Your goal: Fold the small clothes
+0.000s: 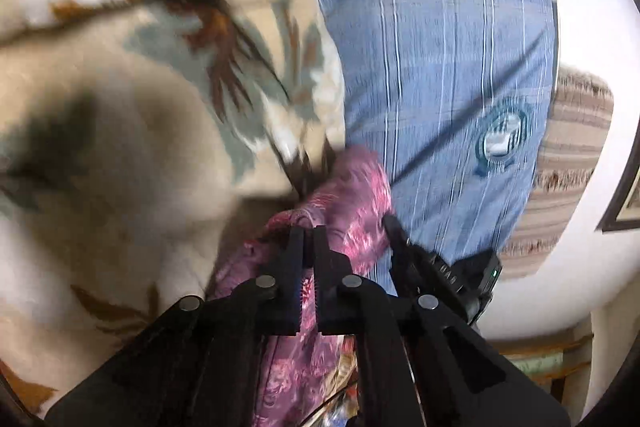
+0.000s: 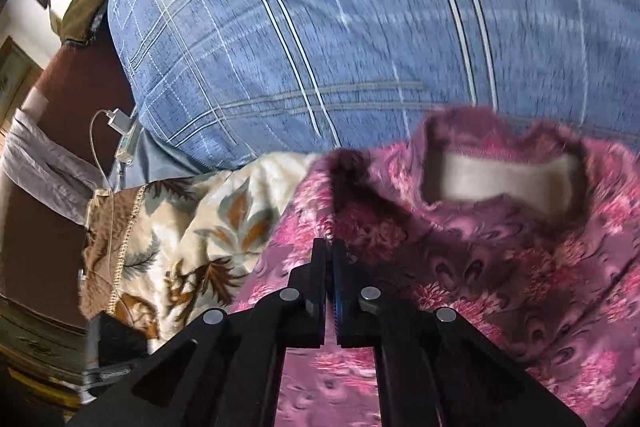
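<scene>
I have both the left tongs (image 1: 308, 231) and the right tongs (image 2: 329, 247) clamped on the pink floral garment (image 2: 500, 267), bunched near the blue striped sheet (image 2: 320, 27), so uneven pulling risks a slipped edge or crooked fold.

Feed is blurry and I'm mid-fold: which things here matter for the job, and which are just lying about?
Job: pink garment; left hand-held gripper; right hand-held gripper, both shut on it.

Lying about: blue sheet; leaf blanket; charger; striped cloth.
</scene>
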Demonstrator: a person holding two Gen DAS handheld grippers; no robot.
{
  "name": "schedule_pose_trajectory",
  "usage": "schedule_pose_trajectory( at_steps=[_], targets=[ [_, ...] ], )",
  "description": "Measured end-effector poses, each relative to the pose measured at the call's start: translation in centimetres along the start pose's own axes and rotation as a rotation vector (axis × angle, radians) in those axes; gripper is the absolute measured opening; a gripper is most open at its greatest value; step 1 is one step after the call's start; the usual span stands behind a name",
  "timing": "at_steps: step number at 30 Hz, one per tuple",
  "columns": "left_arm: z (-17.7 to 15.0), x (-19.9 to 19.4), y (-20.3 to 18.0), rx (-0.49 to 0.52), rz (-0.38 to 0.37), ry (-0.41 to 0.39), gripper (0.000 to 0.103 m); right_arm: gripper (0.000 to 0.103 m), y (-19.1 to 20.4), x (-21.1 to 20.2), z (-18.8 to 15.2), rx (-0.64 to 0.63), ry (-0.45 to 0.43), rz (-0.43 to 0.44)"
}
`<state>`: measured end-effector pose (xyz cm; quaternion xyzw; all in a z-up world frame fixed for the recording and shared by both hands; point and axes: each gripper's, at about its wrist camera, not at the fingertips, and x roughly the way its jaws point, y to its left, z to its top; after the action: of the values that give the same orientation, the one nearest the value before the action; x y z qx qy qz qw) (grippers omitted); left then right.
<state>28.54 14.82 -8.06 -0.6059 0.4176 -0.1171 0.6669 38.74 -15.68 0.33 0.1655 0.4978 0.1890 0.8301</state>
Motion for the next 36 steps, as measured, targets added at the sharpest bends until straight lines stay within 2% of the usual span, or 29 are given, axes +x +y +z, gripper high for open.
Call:
schedule_pose_trajectory(
  at_steps=[1, 3, 5, 7, 9, 10, 11, 13, 14, 15, 16, 17, 19, 22, 23, 24, 25, 26, 27, 28, 30, 31, 33, 36],
  targets=[
    [0.4, 0.1, 0.4, -0.016, 0.003, 0.007, 0.002, 0.002, 0.3, 0.4, 0.4, -0.004, -0.003, -0.036],
    [0.7, 0.7, 1.2, -0.044, 0.022, 0.029, 0.002, 0.002, -0.3, 1.0, 0.5, 0.022, 0.006, -0.025],
    [0.7, 0.3, 1.8, -0.063, 0.035, -0.009, 0.002, 0.002, -0.8, 2.9, 0.3, 0.022, 0.049, -0.064],
    [0.6, 0.1, 2.1, -0.065, 0.062, -0.047, 0.000, 0.002, -1.5, 3.9, 0.0, 0.018, 0.056, -0.126],
    [1.0, -1.2, 2.3, -0.048, 0.122, -0.128, 0.000, 0.003, -2.4, 4.7, -0.1, 0.039, 0.067, -0.138],
    [1.1, -1.6, 2.2, -0.048, 0.135, -0.161, 0.000, 0.009, -2.7, 4.9, -0.2, 0.047, 0.075, -0.146],
    [1.2, -1.9, 2.1, -0.048, 0.141, -0.174, 0.000, 0.010, -3.0, 5.2, -0.3, 0.057, 0.090, -0.148],
    [0.9, -2.1, 1.5, -0.028, 0.126, -0.164, 0.000, 0.016, -3.1, 3.9, -0.8, 0.077, 0.080, -0.098],
    [0.6, -2.0, 1.0, -0.003, 0.125, -0.155, 0.009, 0.021, -2.8, 3.0, -1.1, 0.075, 0.063, -0.071],
    [0.4, -1.9, 0.8, 0.016, 0.130, -0.146, 0.019, 0.039, -2.4, 1.8, -1.5, 0.072, 0.039, -0.050],
    [0.1, -1.6, 0.4, 0.040, 0.139, -0.130, 0.041, 0.058, -2.0, -0.2, -2.2, 0.066, 0.001, -0.024],
    [0.0, -1.3, 0.3, 0.049, 0.144, -0.117, 0.049, 0.063, -1.8, -1.4, -3.0, 0.061, -0.022, -0.008],
    [-0.5, 0.1, 0.2, 0.068, 0.157, -0.047, 0.049, 0.063, -2.0, -3.7, -5.1, 0.056, -0.030, 0.021],
    [-1.3, 2.3, 0.6, 0.066, 0.176, 0.067, 0.049, 0.063, -2.9, -5.0, -8.1, 0.034, 0.000, 0.026],
    [-1.6, 2.7, 0.8, 0.062, 0.179, 0.081, 0.043, 0.063, -3.3, -4.9, -9.2, 0.014, 0.028, -0.019],
    [-1.8, 3.1, 0.8, 0.067, 0.179, 0.091, 0.035, 0.060, -3.4, -4.3, -9.9, -0.001, 0.048, -0.065],
    [-2.0, 3.3, 0.7, 0.072, 0.174, 0.092, 0.012, 0.055, -4.0, -4.0, -10.7, -0.016, 0.066, -0.118],
    [-2.0, 3.1, 0.7, 0.076, 0.172, 0.088, 0.005, 0.051, -4.5, -3.6, -11.3, -0.025, 0.082, -0.165],
    [-1.9, 2.6, 0.5, 0.081, 0.151, 0.075, 0.004, 0.034, -4.7, -3.2, -11.6, -0.029, 0.094, -0.180],
    [-1.9, 2.0, 0.3, 0.084, 0.121, 0.055, 0.003, 0.001, -4.9, -2.7, -12.0, -0.032, 0.115, -0.206],
    [-1.9, 1.1, 0.2, 0.089, 0.115, 0.014, 0.003, 0.002, -5.0, -3.2, -12.0, -0.016, 0.106, -0.217],
    [-1.8, 1.0, 0.3, 0.086, 0.128, 0.002, 0.003, 0.002, -4.7, -4.2, -12.0, -0.015, 0.071, -0.190],
    [-1.9, 1.8, 1.1, 0.066, 0.189, 0.007, 0.004, 0.002, -4.7, -5.1, -12.1, -0.007, 0.044, -0.208],
    [-2.3, 2.7, 1.6, 0.055, 0.258, 0.031, 0.009, 0.003, -5.6, -3.3, -12.9, 0.024, 0.104, -0.219]
  ],
)
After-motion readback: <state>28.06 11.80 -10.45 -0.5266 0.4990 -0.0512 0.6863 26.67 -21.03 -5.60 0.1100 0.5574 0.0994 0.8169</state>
